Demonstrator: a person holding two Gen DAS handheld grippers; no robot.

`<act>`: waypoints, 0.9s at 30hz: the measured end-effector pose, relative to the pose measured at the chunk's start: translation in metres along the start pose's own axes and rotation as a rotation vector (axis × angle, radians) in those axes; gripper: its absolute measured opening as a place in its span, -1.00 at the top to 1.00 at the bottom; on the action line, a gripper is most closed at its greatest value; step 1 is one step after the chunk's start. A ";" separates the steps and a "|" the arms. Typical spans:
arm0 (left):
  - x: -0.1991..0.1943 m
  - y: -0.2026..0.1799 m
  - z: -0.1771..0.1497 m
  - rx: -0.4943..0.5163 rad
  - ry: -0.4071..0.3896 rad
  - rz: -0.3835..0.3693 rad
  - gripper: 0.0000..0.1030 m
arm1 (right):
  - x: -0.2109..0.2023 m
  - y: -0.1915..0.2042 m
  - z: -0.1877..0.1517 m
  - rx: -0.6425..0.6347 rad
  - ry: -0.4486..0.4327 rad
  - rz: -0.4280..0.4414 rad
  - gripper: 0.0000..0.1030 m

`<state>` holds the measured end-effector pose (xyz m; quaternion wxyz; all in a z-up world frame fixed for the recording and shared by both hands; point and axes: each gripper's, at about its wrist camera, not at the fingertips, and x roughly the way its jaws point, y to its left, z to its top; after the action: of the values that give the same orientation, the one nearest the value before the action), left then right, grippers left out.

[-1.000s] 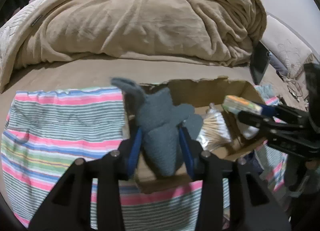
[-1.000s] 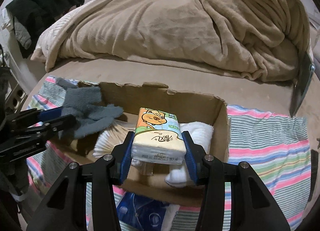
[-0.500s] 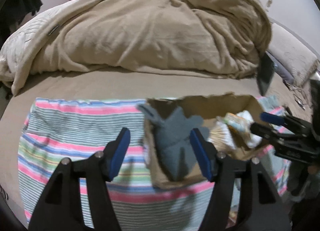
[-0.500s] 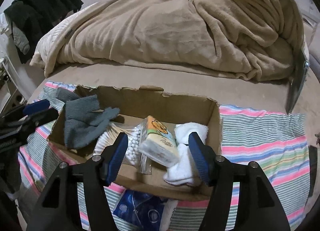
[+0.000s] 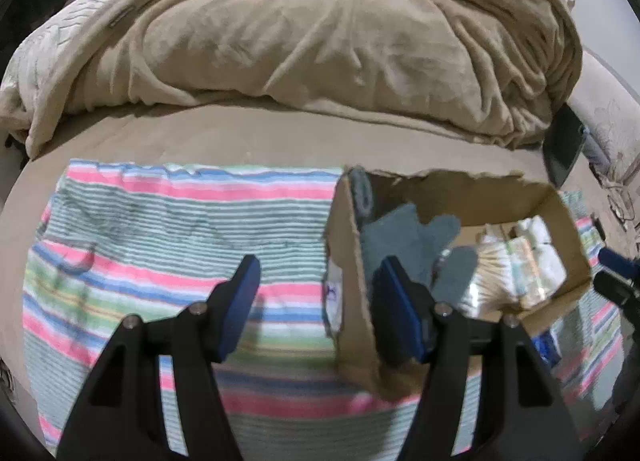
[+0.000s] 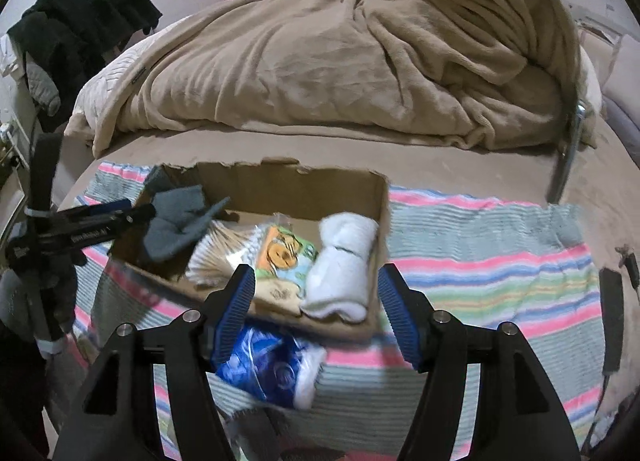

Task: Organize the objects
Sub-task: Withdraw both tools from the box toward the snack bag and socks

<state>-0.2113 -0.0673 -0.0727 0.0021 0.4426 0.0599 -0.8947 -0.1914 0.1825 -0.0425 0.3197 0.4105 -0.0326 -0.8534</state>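
Tongs first: we count two, both released with nothing between the pads. Our left gripper (image 5: pixel 316 293) straddles the near-left wall of one cardboard box (image 5: pixel 352 301); our right gripper (image 6: pixel 316 297) hangs over its near edge. Beyond the right pads we count four things inside: one gray glove (image 6: pixel 180 221), one pack of cotton swabs (image 6: pixel 224 253), one tissue pack (image 6: pixel 286 257), one white rolled towel (image 6: pixel 344 265). One blue packet (image 6: pixel 272 369) lies just beneath, on one striped cloth (image 6: pixel 480 261).
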 end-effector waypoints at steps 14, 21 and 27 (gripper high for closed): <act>-0.067 -0.035 -0.041 0.015 -0.027 -0.094 -0.25 | -0.032 0.009 -0.040 0.005 0.008 -0.007 -0.32; -0.075 -0.057 -0.066 0.025 0.002 -0.145 -0.26 | -0.037 0.018 -0.056 0.002 0.023 0.000 -0.32; -0.075 -0.075 -0.088 0.026 0.038 -0.204 -0.48 | -0.037 0.021 -0.070 0.005 0.042 0.000 -0.32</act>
<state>-0.1007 0.0132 -0.0580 -0.0958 0.4512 0.0929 -0.8824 -0.1132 0.2012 -0.0567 0.3193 0.4290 -0.0282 -0.8445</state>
